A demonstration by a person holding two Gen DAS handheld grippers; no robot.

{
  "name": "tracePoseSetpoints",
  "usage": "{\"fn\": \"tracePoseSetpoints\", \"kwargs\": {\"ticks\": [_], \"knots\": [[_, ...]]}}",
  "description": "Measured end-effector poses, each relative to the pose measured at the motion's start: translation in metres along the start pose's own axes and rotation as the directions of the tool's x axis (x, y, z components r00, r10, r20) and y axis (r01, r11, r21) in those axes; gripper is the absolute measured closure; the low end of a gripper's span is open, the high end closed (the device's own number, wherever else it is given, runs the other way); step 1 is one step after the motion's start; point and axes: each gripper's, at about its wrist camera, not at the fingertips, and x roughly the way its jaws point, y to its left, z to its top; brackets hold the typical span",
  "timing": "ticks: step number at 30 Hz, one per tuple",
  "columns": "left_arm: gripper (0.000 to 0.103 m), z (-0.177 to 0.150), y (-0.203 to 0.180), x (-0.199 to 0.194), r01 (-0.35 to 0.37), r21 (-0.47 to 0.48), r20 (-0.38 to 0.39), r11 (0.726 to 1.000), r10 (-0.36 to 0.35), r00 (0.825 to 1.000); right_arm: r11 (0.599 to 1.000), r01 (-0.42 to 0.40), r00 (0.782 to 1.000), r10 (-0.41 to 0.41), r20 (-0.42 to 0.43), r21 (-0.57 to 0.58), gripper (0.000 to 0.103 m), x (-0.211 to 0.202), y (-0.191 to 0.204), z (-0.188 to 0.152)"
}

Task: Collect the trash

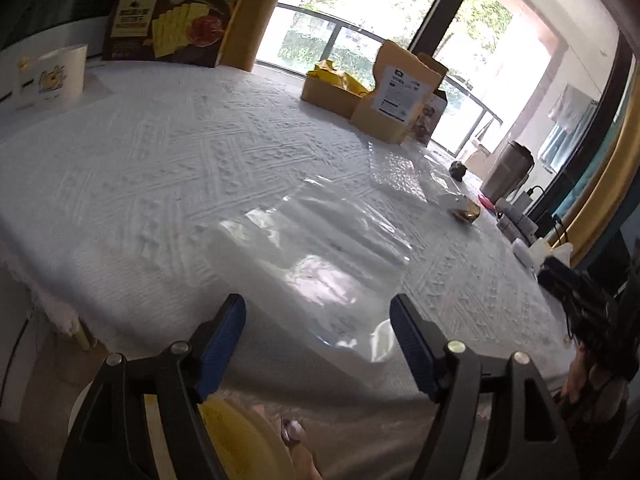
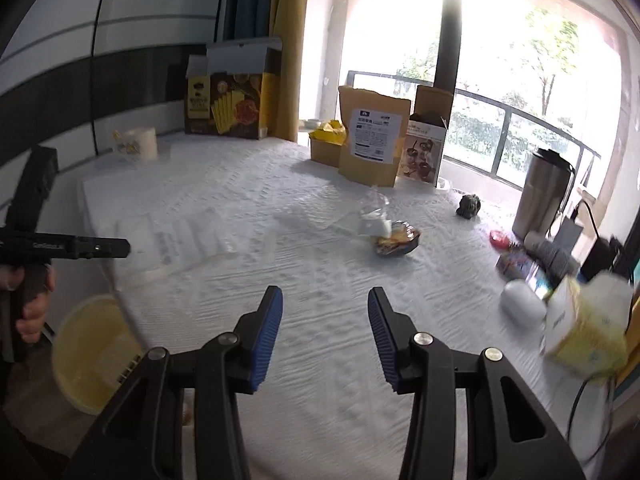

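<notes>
My left hand-held gripper (image 1: pixel 318 322) stands with its jaws wide apart and nothing between them, just short of the clear plastic bag (image 1: pixel 320 240) that lies flat on the white cloth-covered surface (image 1: pixel 140 168); my right hand-held gripper (image 2: pixel 325 312) is half open and empty too, pointing past that bag toward the crumpled wrapper with a white scrap (image 2: pixel 394 236), which sits well beyond the bag on its window side. The yellow waste bin (image 2: pixel 90 354) waits below the surface edge nearest the bag. I judge the main risk to be the bag itself: it is thin, slick and lying flat, so my pads may slide over it, or pinch the embossed cloth with it and drag everything that stands on the surface. If I catch only a corner, the bag could hang open, billow and miss the bin. On the far side of the bag, the steel tumbler (image 2: pixel 540 196) and the cable beside it could be knocked if my right reach swings wide, and the light wrapper may skid away rather than let itself be gripped
</notes>
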Motion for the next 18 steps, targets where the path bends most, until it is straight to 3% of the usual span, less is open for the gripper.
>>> {"fn": "tracePoseSetpoints", "kwargs": {"ticks": [5, 7, 8, 11, 13, 15, 18], "knots": [[0.028, 0.003, -0.021, 0.019, -0.07, 0.117, 0.018, 0.991, 0.069, 0.997, 1.0, 0.006, 0.998, -0.006, -0.064, 0.0, 0.061, 0.042, -0.031, 0.021], [0.029, 0.003, -0.028, 0.026, -0.095, 0.16, 0.036, 0.983, 0.09, 0.995, 1.0, 0.006, 0.992, -0.006, -0.13, 0.003, 0.061, 0.071, -0.044, 0.028], [0.034, 0.002, -0.032, 0.03, -0.117, 0.18, 0.049, 0.977, 0.11, 0.993, 1.0, -0.002, 0.989, 0.003, -0.145, 0.009, 0.061, 0.079, -0.048, 0.031], [0.07, 0.002, -0.039, 0.038, -0.193, 0.24, 0.087, 0.952, 0.176, 0.98, 1.0, -0.008, 0.987, 0.011, -0.161, 0.023, 0.061, 0.105, -0.06, 0.043], [0.079, 0.003, -0.04, 0.04, -0.181, 0.246, 0.091, 0.952, 0.163, 0.982, 1.0, -0.016, 0.988, 0.019, -0.155, 0.023, 0.061, 0.118, -0.064, 0.053], [0.098, 0.006, -0.039, 0.041, -0.153, 0.247, 0.081, 0.957, 0.137, 0.987, 0.999, -0.038, 0.987, 0.041, -0.154, 0.019, 0.061, 0.131, -0.066, 0.063], [0.102, 0.008, -0.041, 0.042, -0.138, 0.256, 0.083, 0.957, 0.121, 0.989, 0.999, -0.045, 0.988, 0.044, -0.146, -0.007, 0.061, 0.153, -0.065, 0.077]]}}
